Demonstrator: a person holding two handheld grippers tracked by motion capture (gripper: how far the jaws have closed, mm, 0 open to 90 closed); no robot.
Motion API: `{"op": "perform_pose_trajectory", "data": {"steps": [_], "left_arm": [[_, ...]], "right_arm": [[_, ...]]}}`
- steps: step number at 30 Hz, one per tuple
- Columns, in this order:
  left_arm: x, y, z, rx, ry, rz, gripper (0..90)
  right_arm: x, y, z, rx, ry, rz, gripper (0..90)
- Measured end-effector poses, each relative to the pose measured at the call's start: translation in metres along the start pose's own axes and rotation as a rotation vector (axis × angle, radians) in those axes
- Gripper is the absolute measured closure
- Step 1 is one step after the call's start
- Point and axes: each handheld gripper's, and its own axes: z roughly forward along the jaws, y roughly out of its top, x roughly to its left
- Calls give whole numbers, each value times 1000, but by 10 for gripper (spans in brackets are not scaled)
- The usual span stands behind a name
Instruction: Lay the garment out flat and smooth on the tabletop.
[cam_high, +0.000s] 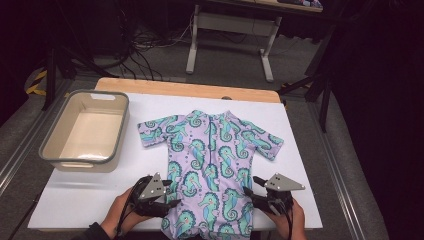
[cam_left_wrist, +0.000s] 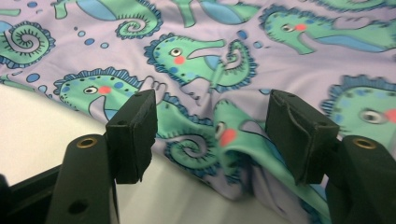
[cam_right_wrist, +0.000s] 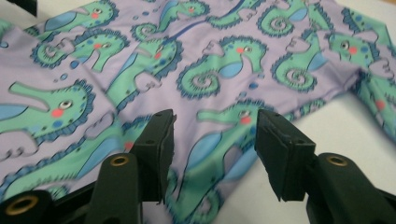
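We see a white table top (cam_high: 80, 200) with a wooden strip along its far edge. On it, spread flat from the middle to the near edge, lies a lilac child's swimsuit (cam_high: 212, 165) printed with green seahorses, short sleeves out to either side, its leg ends hanging at the near edge. Toward the far left corner stands a beige tub (cam_high: 85, 131) with a grey rim, well apart from the swimsuit's left sleeve.

We hold the left gripper (cam_high: 167, 202) at the swimsuit's near left hem; its jaws stand apart, with a raised fold of the fabric (cam_left_wrist: 224, 154) lying between them but not pinched. The right gripper (cam_high: 257, 192) sits at the near right hem, jaws likewise apart, the cloth edge (cam_right_wrist: 219, 154) lying flat between them and clear of the pads.
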Motion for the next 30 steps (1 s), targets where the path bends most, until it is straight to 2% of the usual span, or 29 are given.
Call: {"op": "perform_pose_trajectory", "data": {"steps": [2,3,5,6,7,8,9,13,15,16,18,21,22,25,27,30], "left_arm": [[5,3,7,38,-7,-9,347],[6,4,8,42,-12,0,351],[7,4,9,55,-50,3,459],[6,4,9,69,-53,9,496],[5,4,9,71,-69,24,523],[4,3,7,71,-98,24,607],[3,2,7,71,-108,25,676],[3,0,4,75,-129,42,796],[1,0,2,84,-158,62,820],[0,0,0,93,-154,73,828],[-2,-1,-1,94,-162,85,831],[-3,-2,-3,98,-174,96,836],[-4,-2,-4,100,-184,93,836],[-9,-3,-8,108,-176,136,834],[-12,-3,-13,108,-155,141,831],[-11,-3,-20,76,-157,137,814]], "right_arm": [[-4,5,8,11,-29,-17,479],[-9,7,15,36,-41,-22,479],[-20,7,29,66,-61,7,490],[-26,7,34,87,-67,18,497],[-29,7,38,95,-56,34,501],[-34,7,42,106,-51,50,501],[-38,7,46,124,-61,51,503],[-46,8,54,153,-81,61,536],[-49,7,56,146,-68,80,564],[-50,8,56,146,-55,85,602],[-49,7,56,141,-24,73,738],[-44,7,55,141,-11,44,858],[-42,6,54,143,-13,33,867],[-40,5,50,150,-18,21,877],[-41,3,46,154,-25,14,878],[-42,0,40,145,-34,16,878]]}}
